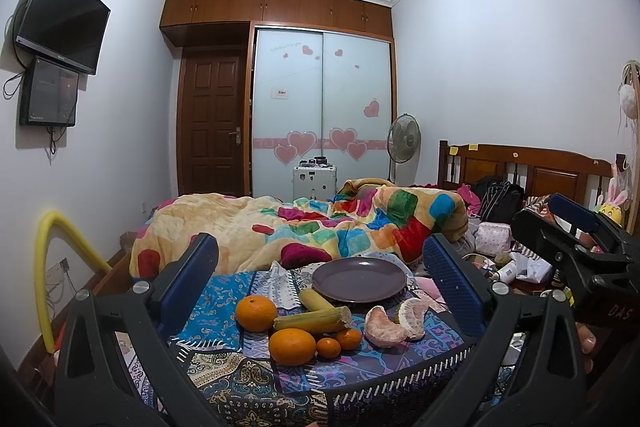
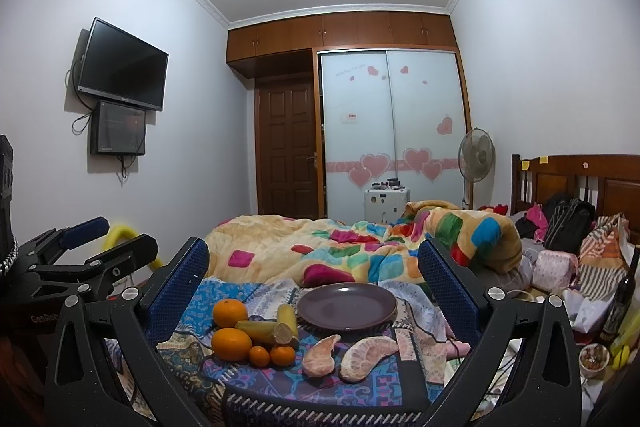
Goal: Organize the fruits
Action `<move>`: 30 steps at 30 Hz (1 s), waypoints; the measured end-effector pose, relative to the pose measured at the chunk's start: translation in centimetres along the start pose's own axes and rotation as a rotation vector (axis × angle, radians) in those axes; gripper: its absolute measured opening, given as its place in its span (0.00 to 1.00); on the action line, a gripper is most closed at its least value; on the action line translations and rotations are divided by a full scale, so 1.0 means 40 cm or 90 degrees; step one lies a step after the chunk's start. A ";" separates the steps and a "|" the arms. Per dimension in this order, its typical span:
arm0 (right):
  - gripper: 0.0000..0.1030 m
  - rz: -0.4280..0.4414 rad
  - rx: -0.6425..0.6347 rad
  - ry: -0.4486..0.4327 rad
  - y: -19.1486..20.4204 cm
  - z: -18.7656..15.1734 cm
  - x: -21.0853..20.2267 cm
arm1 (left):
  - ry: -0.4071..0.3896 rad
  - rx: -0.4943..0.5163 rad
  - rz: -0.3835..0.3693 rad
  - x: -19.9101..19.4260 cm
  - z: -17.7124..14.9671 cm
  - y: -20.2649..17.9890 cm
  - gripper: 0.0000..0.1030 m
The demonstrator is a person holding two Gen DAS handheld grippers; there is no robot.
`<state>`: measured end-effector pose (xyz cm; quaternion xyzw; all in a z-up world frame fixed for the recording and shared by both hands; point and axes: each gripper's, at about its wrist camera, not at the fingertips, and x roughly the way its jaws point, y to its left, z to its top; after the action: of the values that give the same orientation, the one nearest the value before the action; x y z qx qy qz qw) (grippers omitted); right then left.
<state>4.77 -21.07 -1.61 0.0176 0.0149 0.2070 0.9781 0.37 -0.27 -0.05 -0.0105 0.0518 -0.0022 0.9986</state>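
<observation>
Both grippers hovering short of the purple plate [image 1: 359,279], holding nothing; left gripper [image 1: 320,287] jaws spread wide; right gripper [image 2: 314,291] jaws spread wide too; plate bare on the patterned cloth [image 1: 224,379]; in front of plate: two sugarcane pieces [image 1: 312,319], two big oranges [image 1: 292,346], two small ones [image 1: 348,339], all bunched and touching; two peeled pomelo segments [image 2: 340,355] right of that bunch, near plate front edge.
</observation>
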 end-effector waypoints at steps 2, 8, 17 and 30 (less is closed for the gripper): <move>1.00 0.000 0.000 0.000 -0.002 -0.002 0.002 | 0.000 0.000 -0.001 0.000 0.000 -0.001 1.00; 1.00 0.000 0.002 0.004 -0.005 -0.010 0.009 | 0.001 0.000 -0.001 0.001 -0.001 0.000 1.00; 1.00 -0.002 0.005 0.014 -0.015 -0.016 0.024 | 0.008 0.001 0.001 0.015 -0.005 -0.002 1.00; 1.00 -0.043 -0.009 0.101 -0.068 -0.093 0.107 | 0.087 0.005 0.016 0.131 -0.076 0.040 1.00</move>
<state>9.62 -21.71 -5.53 -0.0063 0.0918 0.1751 0.9802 5.28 1.25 -3.65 -0.0057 0.1198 0.0095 0.9927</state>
